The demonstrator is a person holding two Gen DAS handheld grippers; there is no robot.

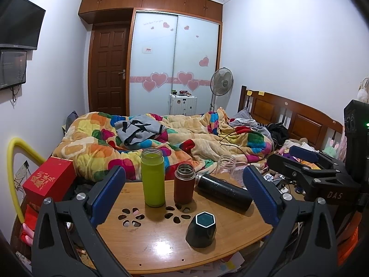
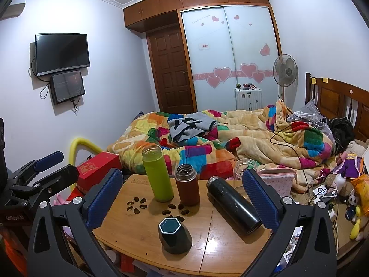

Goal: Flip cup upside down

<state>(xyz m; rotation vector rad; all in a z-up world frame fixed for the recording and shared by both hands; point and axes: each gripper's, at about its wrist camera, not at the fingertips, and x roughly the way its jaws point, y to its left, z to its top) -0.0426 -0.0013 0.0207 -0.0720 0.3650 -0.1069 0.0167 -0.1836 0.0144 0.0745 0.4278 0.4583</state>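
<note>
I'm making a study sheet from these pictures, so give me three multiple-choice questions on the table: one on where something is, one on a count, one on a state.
1. Where is the dark cup on the table?
A. Behind the green bottle
B. At the near edge, in front of the bottles
C. On the bed

2. How many bottles on the table lie on their side?
A. None
B. One
C. Three

3. How do the two grippers stand?
A. Both open, holding nothing
B. Left shut on the cup
C. Right shut on a bottle

Answers:
1 B, it sits nearest the cameras.
2 B, only the black bottle lies flat; the green bottle and brown bottle stand upright.
3 A, the left gripper and right gripper have wide gaps with nothing held.
</note>
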